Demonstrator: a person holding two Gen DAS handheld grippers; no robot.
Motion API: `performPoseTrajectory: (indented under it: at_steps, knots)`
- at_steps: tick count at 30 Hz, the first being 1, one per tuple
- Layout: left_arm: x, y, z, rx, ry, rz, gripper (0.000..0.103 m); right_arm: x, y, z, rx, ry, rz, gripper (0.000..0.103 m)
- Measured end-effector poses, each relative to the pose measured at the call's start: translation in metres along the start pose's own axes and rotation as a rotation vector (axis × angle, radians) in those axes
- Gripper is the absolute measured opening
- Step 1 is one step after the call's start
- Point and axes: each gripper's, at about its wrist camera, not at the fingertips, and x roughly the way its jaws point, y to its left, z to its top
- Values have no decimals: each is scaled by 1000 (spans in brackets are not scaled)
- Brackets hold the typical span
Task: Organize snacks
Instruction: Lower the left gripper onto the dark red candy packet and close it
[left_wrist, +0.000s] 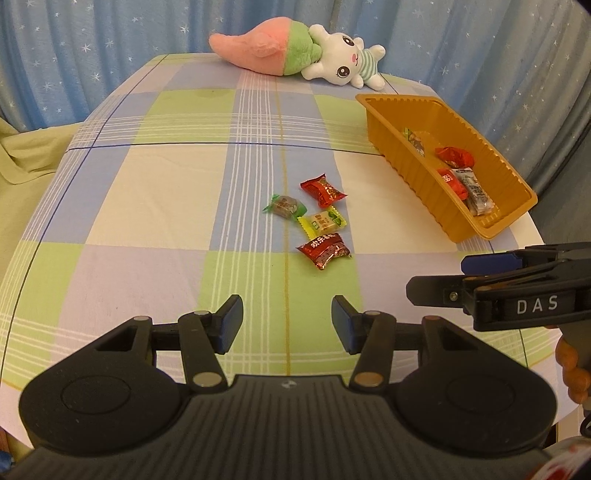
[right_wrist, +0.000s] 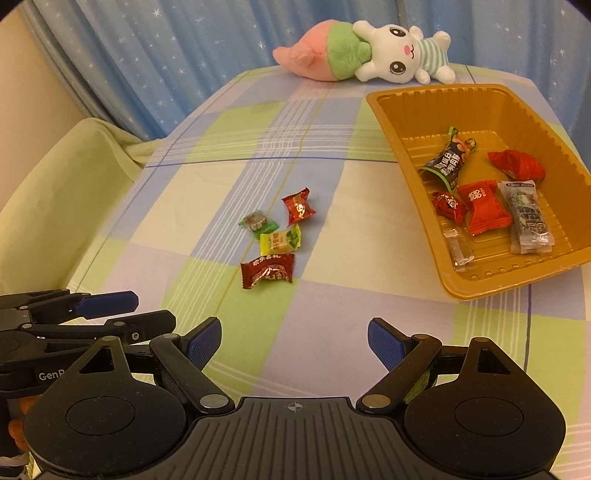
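On checked cloth (left_wrist: 147, 206), four wrapped candies (left_wrist: 321, 218)

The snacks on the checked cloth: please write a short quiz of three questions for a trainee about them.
1. True or false: the orange tray is empty.
2. How many wrapped snacks lie loose on the checked cloth, outside the tray?
3. Which loose snack lies nearest the left gripper? A) yellow candy B) dark red packet C) green-ended candy

Key: 1. False, several snacks lie in it. 2. Four. 3. B. Both the left gripper and the right gripper are open and hold nothing.
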Motion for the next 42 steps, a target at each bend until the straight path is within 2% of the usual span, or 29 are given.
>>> performPoseTrajectory:
  at_steps: [16, 22, 42]
  knots:
    - [38, 6, 17, 82, 35, -54, 49, 18, -3, 9, 58, 12, -48, 86]
    - [61, -2, 25, 159, 49, -57, 49, 19, -11, 9, 92, 10, -75, 86]
    - [103, -29, 43, 307, 56, -144, 47, 11, -36, 4, 199, 1, -136, 86]
